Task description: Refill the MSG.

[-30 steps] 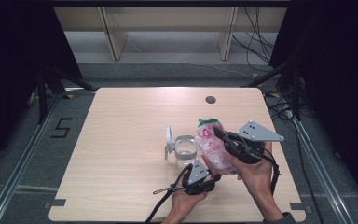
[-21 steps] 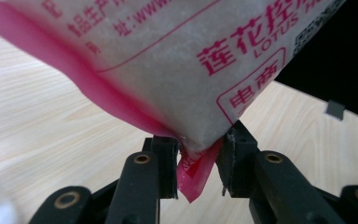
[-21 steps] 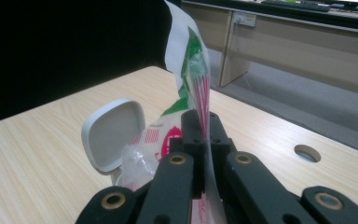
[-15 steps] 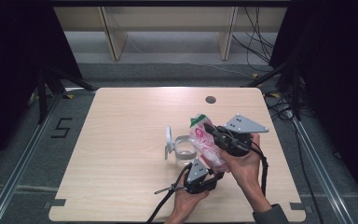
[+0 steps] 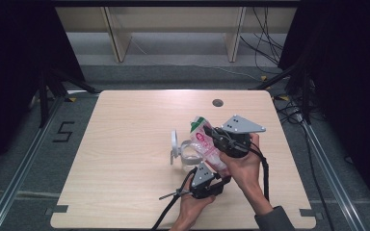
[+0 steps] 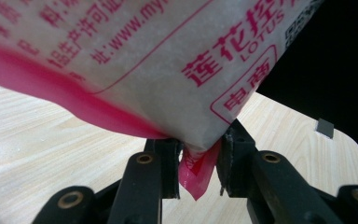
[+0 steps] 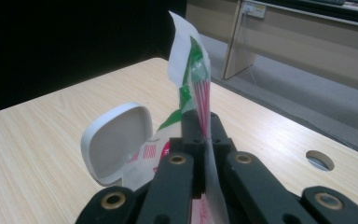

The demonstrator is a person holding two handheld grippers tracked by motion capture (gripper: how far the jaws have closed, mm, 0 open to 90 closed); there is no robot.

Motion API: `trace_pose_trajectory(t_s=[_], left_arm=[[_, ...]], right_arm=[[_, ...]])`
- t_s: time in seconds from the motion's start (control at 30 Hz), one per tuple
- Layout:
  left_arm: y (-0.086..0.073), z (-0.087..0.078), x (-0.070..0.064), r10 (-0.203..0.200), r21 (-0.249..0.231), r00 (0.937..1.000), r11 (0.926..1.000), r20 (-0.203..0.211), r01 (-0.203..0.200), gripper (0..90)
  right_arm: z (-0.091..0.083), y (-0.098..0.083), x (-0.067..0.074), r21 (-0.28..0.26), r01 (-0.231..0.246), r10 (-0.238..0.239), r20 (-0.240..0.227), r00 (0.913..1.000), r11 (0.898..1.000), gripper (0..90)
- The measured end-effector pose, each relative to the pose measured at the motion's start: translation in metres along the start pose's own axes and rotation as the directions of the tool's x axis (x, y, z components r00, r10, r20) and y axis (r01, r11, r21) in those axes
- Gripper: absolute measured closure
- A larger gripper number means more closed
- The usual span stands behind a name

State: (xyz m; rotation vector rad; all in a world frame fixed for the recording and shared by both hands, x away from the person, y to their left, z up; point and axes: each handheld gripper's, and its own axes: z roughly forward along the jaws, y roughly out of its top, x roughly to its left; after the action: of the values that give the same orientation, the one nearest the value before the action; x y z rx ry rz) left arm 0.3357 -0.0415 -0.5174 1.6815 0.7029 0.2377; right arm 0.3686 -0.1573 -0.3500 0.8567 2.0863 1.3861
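Note:
A white and pink bag (image 5: pixel 211 150) with red print and a green top hangs tilted above the wooden table (image 5: pixel 125 144), held at both ends. My right gripper (image 5: pixel 208 133) is shut on its flattened top edge (image 7: pixel 196 60), seen between the jaws of my right gripper (image 7: pixel 204 128). Below it, my left gripper (image 5: pixel 220 172) pinches the bag's pink bottom corner (image 6: pixel 196 175); in its own view my left gripper (image 6: pixel 196 158) has that corner squeezed between the jaws. Just left of the bag stands a clear container (image 5: pixel 189 155) with its white flip lid (image 5: pixel 174 144) raised; the lid (image 7: pixel 116 140) faces my right gripper.
A round cable hole (image 5: pixel 217 102) sits near the table's far edge. Beyond the table are wooden shelf legs (image 5: pixel 118 38) and loose cables (image 5: pixel 265 33) on the floor. Dark stands flank both sides of the table.
My right gripper has carried the bag's top to the left, toward the open container. The left gripper has stayed where it was on the bottom corner.

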Motion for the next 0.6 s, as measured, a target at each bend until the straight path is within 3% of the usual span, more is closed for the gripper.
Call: trace_pose_trajectory(t_s=[0.07,0.33,0.4,0.43,0.6], left_arm=[[0.0006,-0.0009,-0.0002,0.022,0.01,0.9998,0.9997,0.002,-0.022,72.0],[0.0008,-0.0003,-0.0004,0.028,0.001,0.9996,0.9996,0.008,-0.028,72.0],[0.0001,0.0,-0.0007,0.035,-0.009,0.9993,0.9993,0.013,-0.035,72.1],[-0.0001,0.0,-0.0009,0.033,-0.011,0.9993,0.9994,0.014,-0.033,72.1],[0.0,-0.0001,-0.0005,0.03,-0.012,0.9993,0.9995,0.02,-0.03,72.3]], right_arm=[[0.0007,0.0003,0.0004,0.0,0.008,-0.008,0.011,0.9999,1.0,90.0],[0.0034,0.0024,0.0026,0.018,0.012,-0.012,0.0,0.9999,1.0,90.0],[0.0045,0.0034,0.0024,0.015,0.033,-0.033,0.015,0.9993,0.999,90.0],[0.0054,0.0032,0.0037,0.017,0.014,-0.014,0.01,0.9998,1.0,90.0],[0.0085,0.0036,0.0062,0.025,0.013,-0.014,0.002,0.9999,1.0,90.0]])
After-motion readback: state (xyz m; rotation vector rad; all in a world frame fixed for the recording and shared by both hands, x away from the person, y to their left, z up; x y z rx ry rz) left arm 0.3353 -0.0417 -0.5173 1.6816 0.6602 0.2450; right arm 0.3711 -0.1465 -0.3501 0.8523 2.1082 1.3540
